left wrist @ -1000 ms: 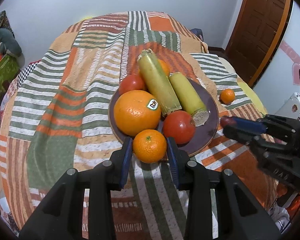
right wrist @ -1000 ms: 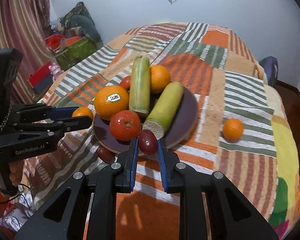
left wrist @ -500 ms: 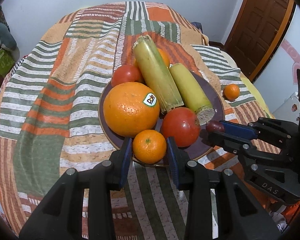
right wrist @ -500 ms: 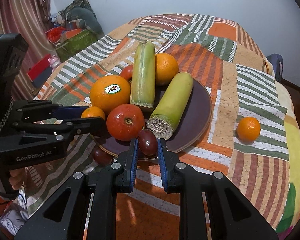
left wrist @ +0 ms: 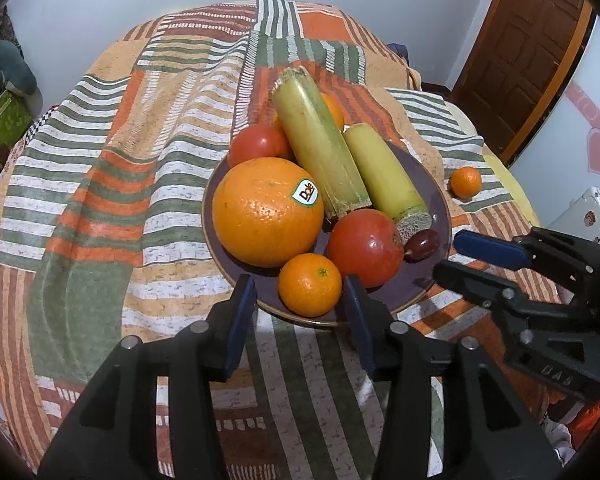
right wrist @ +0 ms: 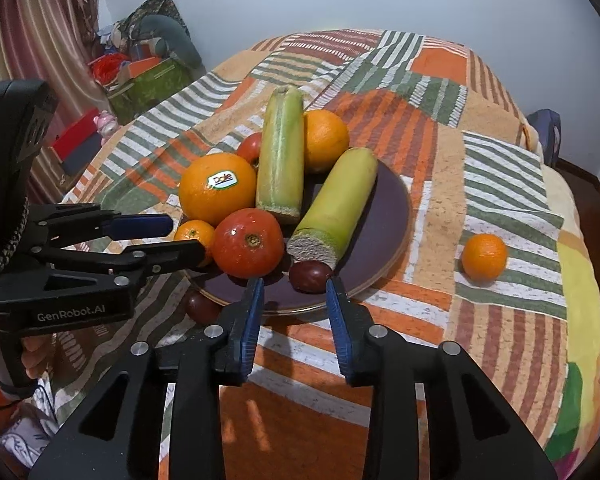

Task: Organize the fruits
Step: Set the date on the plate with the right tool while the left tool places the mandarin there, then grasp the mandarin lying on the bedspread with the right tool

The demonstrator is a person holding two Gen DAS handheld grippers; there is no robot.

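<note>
Purple plate [left wrist: 432, 196] on the bed's patchwork blanket [left wrist: 140, 168] already carries most fruit. Both jaws have just been opening: the left gripper [left wrist: 300, 308] stands spread around a small mandarin [left wrist: 310, 285], the right gripper [right wrist: 294, 300] beside a dark plum [right wrist: 310, 276]. One mandarin [right wrist: 484, 258] and another plum [right wrist: 200, 306] remain off the plate.
</note>
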